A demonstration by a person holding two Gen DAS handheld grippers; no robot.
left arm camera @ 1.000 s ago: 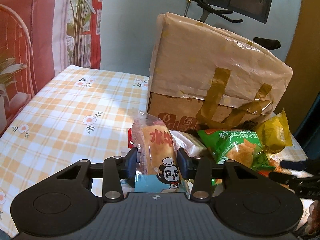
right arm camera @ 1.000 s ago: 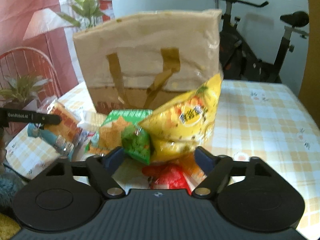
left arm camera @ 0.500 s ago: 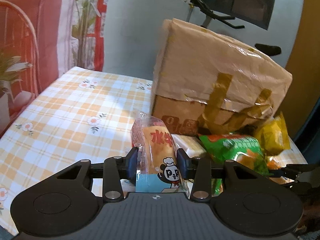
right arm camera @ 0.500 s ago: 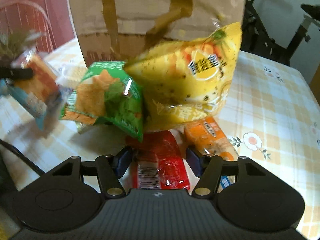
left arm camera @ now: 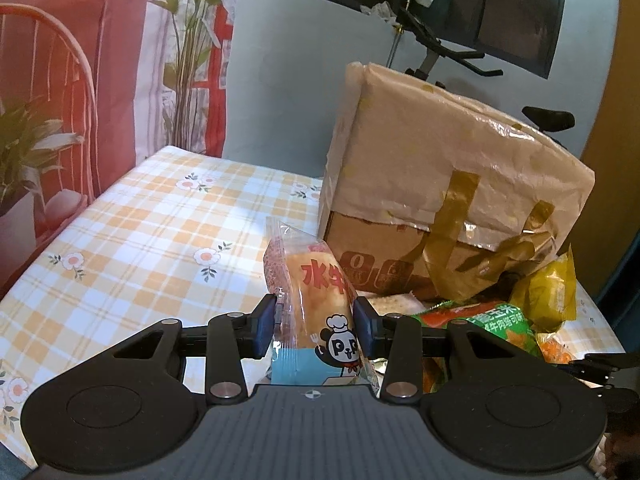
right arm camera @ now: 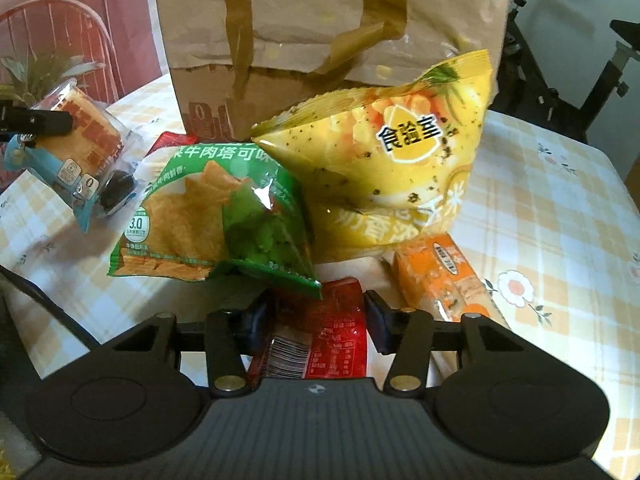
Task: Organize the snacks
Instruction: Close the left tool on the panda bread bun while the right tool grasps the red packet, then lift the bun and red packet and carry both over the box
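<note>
Left wrist cam looks fwd and down along the left claw, close over the checked counter, facing a tan bag. Right wrist cam, steeper and nearer, looks past the right claw at the snack pile. Both views share the bag, green packet and yellow packet.

Black tool, blue pads, silver screws

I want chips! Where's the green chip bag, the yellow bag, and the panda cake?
green chip bag (right arm camera: 208,216): right wrist view, on its printed front.
yellow bag (right arm camera: 400,160): right wrist view, near its logo.
panda cake (left arm camera: 316,308): left wrist view, on the wrapper's middle.
</note>
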